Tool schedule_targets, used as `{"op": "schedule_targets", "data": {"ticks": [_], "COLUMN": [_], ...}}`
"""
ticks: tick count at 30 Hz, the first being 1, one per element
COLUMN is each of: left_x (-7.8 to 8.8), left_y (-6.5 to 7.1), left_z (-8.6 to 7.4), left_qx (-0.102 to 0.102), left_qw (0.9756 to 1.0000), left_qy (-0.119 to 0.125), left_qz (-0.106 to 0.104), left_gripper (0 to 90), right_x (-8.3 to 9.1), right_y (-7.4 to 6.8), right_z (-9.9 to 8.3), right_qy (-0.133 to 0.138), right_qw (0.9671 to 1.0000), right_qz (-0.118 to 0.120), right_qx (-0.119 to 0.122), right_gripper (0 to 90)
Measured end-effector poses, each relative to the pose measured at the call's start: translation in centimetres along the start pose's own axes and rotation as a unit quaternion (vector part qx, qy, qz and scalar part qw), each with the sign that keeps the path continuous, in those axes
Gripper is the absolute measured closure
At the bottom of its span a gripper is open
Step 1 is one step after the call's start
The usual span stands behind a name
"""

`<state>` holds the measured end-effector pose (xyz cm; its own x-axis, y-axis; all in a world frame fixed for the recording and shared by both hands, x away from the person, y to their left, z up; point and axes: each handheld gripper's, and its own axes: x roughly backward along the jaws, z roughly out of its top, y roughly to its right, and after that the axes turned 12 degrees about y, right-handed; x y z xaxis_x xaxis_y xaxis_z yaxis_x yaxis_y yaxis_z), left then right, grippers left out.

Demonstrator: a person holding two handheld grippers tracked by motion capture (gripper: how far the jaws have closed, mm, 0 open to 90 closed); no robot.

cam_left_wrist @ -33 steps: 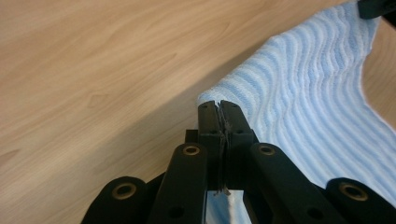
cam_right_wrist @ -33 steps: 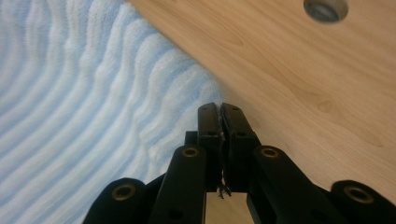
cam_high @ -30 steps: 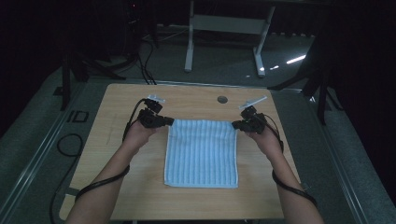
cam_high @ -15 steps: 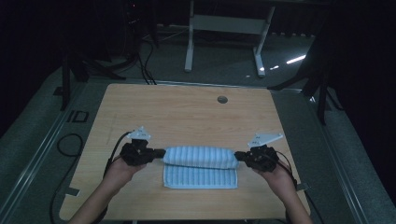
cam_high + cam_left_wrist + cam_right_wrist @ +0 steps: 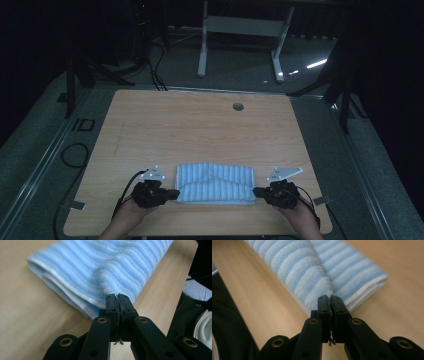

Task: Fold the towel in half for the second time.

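Pulled nearer the table's near edge since the earlier pictures, both grippers with the far edge of the towel carried along and laid over the near half; once spread flat and long toward the far side, now folded into a short band across the near part of the tabletop, its top layer ending a little short of the front hem.

Wooden table, light, a small round hole near its far edge; well apart from the towel.

Blue-and-white striped towel lying between the two grippers, doubled, stripes running front to back in the high view; folded edge on the far side.

Both forearms entering from the bottom edge, hands low over the table near its front rim, each gripper levelled and turned inward toward the cloth.

Left gripper at the towel's left end; jaws pressed together in the left gripper view, tips pinching the upper layer's corner, frayed threads caught in the seam between them.

Right gripper at the towel's right end, mirrored; jaws likewise closed tight in the right gripper view, tips clamped on the top layer's corner, lower layers lying free beside them.
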<state>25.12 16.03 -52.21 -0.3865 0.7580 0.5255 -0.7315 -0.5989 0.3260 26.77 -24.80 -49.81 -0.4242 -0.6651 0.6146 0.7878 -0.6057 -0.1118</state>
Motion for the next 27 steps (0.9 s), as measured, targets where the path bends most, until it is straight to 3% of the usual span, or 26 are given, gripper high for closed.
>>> {"op": "schedule_targets", "data": {"ticks": [1,3,4,7,10,12,14,16,18,21,23,27], "left_x": [0.0,0.8,1.2,1.7,0.4,-1.2,-2.7,-3.6,-5.0,-5.1,-5.1,-5.2], "left_y": [-0.1,-0.3,-0.5,-0.4,-0.2,-0.1,-0.1,-0.3,-1.1,-1.6,-1.9,-2.5], "left_z": [-0.1,0.4,0.8,2.2,3.0,3.2,3.0,2.9,2.3,2.0,2.1,2.5], "left_qx": [0.006,0.002,0.004,-0.012,-0.027,-0.035,-0.052,-0.052,-0.051,-0.048,-0.053,-0.054], "left_qw": [1.0000,0.9999,0.9999,0.9997,0.9996,0.9994,0.9982,0.9979,0.9965,0.9968,0.9963,0.9960], "left_qy": [-0.002,0.007,0.012,0.017,0.009,-0.006,-0.026,-0.037,-0.063,-0.061,-0.062,-0.067], "left_qz": [-0.001,0.014,0.012,0.014,0.009,0.003,0.011,0.015,0.020,0.019,0.025,0.025], "left_gripper": [85.4,69.9,61.9,52.1,48.1,48.1,48.2,48.2,48.2,49.0,49.2,49.1], "right_x": [-0.1,0.0,0.5,1.4,0.7,-0.6,-2.1,-2.9,-4.9,-6.0,-6.1,-6.5], "right_y": [-0.1,-0.1,0.0,0.2,-0.1,-0.3,-0.5,-0.6,-0.1,0.8,1.3,2.1], "right_z": [-0.4,-0.7,-0.6,0.4,1.4,1.6,1.6,1.6,1.2,0.7,0.5,0.9], "right_qy": [-0.007,-0.012,-0.001,0.015,0.020,0.015,0.004,-0.001,-0.025,-0.048,-0.039,-0.037], "right_qw": [1.0000,0.9999,1.0000,0.9998,0.9997,0.9998,0.9999,0.9999,0.9994,0.9985,0.9991,0.9991], "right_qz": [0.002,-0.004,-0.009,-0.011,-0.013,-0.006,0.000,0.000,-0.009,-0.015,-0.008,-0.019], "right_qx": [-0.002,-0.002,-0.004,-0.009,0.002,0.007,0.014,0.017,0.025,0.023,0.013,0.012], "right_gripper": [82.4,76.5,73.4,71.4,68.8,67.0,64.0,63.8,61.8,60.3,60.2,59.8]}}
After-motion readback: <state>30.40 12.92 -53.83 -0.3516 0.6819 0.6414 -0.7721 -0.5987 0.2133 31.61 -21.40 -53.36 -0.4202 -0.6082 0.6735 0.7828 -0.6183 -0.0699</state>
